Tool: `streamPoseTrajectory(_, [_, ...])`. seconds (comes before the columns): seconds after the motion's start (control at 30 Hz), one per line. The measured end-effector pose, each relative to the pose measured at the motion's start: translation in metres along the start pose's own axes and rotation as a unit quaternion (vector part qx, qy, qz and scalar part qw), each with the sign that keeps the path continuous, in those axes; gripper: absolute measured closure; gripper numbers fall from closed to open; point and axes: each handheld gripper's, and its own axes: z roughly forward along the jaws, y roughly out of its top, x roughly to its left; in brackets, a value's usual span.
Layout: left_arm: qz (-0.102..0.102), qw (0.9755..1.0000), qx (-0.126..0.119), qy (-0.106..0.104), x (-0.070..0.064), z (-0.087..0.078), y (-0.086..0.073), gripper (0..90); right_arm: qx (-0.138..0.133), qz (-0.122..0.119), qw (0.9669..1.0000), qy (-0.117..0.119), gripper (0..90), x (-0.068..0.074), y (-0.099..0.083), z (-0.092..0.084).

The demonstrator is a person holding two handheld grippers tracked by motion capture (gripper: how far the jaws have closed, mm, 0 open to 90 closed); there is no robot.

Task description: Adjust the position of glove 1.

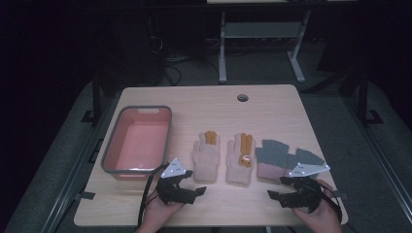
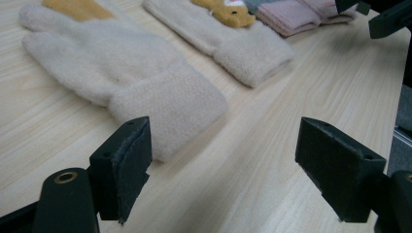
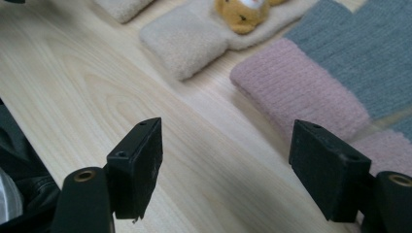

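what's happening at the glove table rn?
A person holds the left gripper and the right gripper at the table's near edge, both open and holding nothing. Ahead lie two cream gloves and a grey-and-pink pair, all flat and untouched. The pink bin on the left holds nothing. The left gripper faces the nearest cream glove's cuff, the right the pink cuff.
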Motion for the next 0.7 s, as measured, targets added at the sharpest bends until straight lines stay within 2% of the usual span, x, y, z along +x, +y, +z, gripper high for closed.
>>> streamPoseTrajectory(0.1, [0.003,1.0000,-0.001,0.000,-0.001,0.000,0.000,21.1,-0.004,-0.001,1.0000,0.002,27.9,0.003,0.001,0.000])
streamPoseTrajectory(0.23, [0.009,0.9999,0.005,-0.005,-0.003,0.000,-0.001,21.4,0.011,0.006,0.9999,0.003,29.7,0.005,0.003,0.001])
streamPoseTrajectory(0.4, [0.014,0.9999,0.005,-0.007,-0.005,-0.002,-0.001,21.5,0.015,-0.010,0.9998,-0.001,30.6,0.011,0.009,0.003])
streamPoseTrajectory(0.53, [0.003,1.0000,-0.007,-0.005,-0.005,-0.006,-0.002,21.5,0.035,-0.034,0.9987,-0.010,30.6,0.017,0.018,0.006])
streamPoseTrajectory(0.63, [0.002,0.9999,-0.011,-0.003,-0.005,-0.008,-0.002,21.6,0.029,-0.045,0.9986,0.000,30.6,0.020,0.030,0.007])
streamPoseTrajectory(0.7, [0.002,0.9999,-0.015,-0.002,-0.004,-0.009,-0.001,21.6,0.036,-0.052,0.9980,0.005,30.6,0.021,0.039,0.010])
